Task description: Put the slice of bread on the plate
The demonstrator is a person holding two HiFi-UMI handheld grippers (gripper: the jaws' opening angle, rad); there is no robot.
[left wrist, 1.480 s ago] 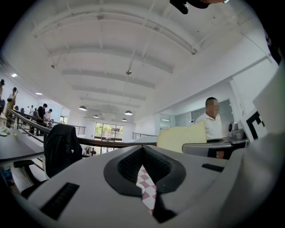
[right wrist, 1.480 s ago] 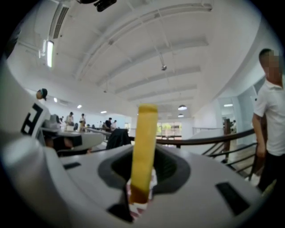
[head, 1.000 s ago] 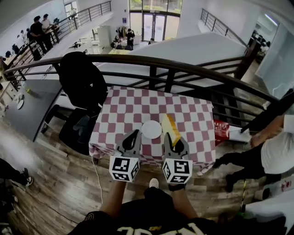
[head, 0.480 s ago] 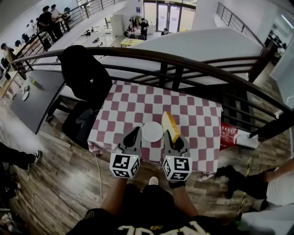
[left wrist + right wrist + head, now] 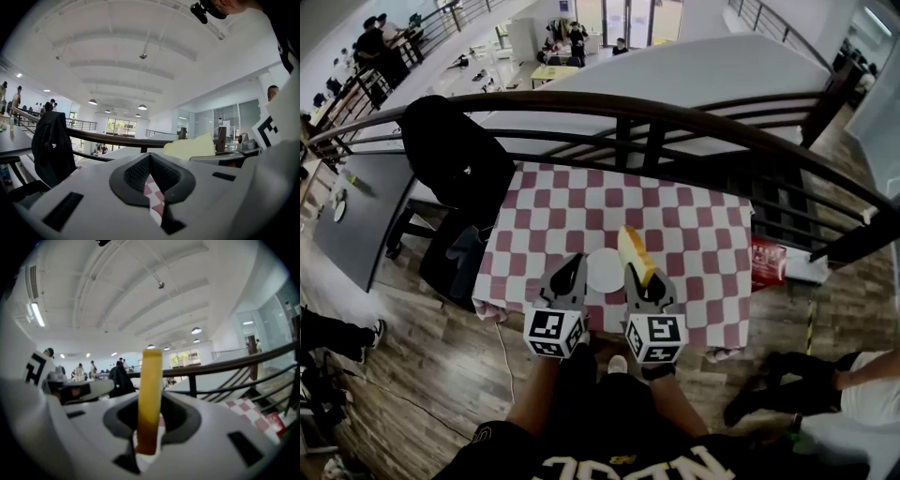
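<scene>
In the lower middle of the head view, the left gripper (image 5: 573, 266) hovers over the near edge of the checked counter (image 5: 705, 234), its jaws pressed together and empty. Just right of it lies the white plate (image 5: 603, 272). Further right, the right gripper (image 5: 639, 281) has its jaws pinching the slice of bread (image 5: 634, 253), which stands on edge beside the plate.

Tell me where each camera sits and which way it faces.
Head view: on the person's head, facing steeply down at the red-and-white checked table, round white plate, forearms, left gripper and right gripper.
Left gripper view: on that gripper, facing along its closed, empty jaws.
Right gripper view: likewise, along jaws clamping the yellow slice of bread.
Shared: the bread shows in all three.
</scene>
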